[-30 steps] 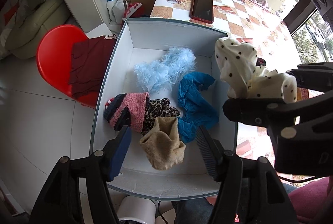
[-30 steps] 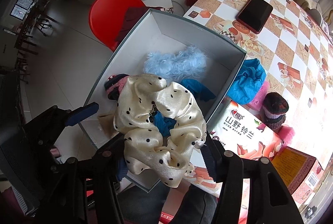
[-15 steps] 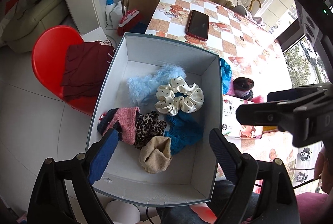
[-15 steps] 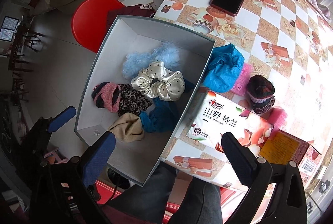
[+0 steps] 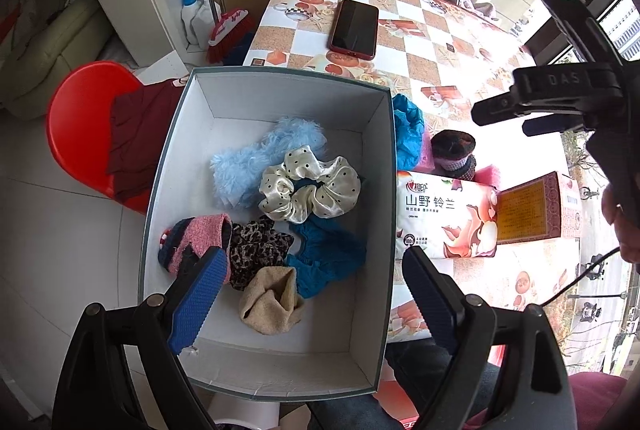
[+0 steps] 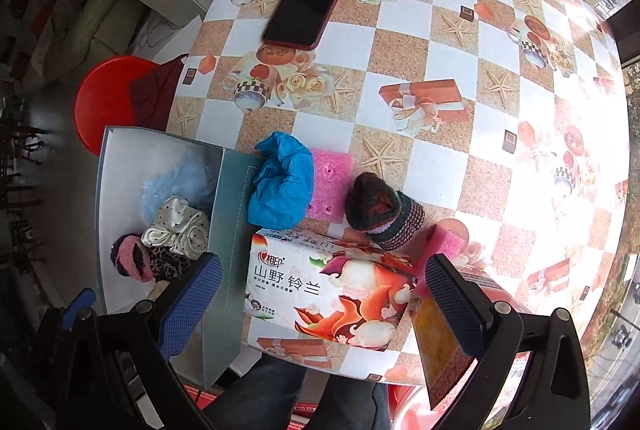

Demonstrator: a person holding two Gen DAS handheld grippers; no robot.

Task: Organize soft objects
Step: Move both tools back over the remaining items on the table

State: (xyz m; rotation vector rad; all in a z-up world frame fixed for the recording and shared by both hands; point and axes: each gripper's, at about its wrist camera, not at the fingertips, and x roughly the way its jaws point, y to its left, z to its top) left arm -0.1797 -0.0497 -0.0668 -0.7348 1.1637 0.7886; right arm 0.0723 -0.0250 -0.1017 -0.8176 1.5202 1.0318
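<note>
Cream polka-dot scrunchie (image 5: 310,184) now lies flat in mid box (image 5: 280,98), partly on the fluffy light-blue piece (image 5: 256,160) and the teal one (image 5: 324,258). Ring shape, so no real heading; long axis runs roughly across the box width, hole facing up.

Still out on the table (image 6: 420,42): blue cloth (image 6: 282,186) against the box's outer wall, dark knit hat (image 6: 380,210) just beside it w/ opening toward the tissue pack (image 6: 328,290), pink sponges (image 6: 332,180) between/under.

R gripper (image 6: 320,306) jaws just went wide, nothing between them, hovering over the tissue pack. L gripper (image 5: 312,294) also just opened up, empty, above the box's near end.

Risks, imo:
- tissue pack sits right in front of hat + cloth; coming down from here, R pads could catch the pack instead
- blue cloth tight to the box wall, so a finger may hit the rim and shove the box, which overhangs the table edge
- hat is squashy; a shallow pinch likely slips
- sponge could get dragged along w/ the cloth
</note>
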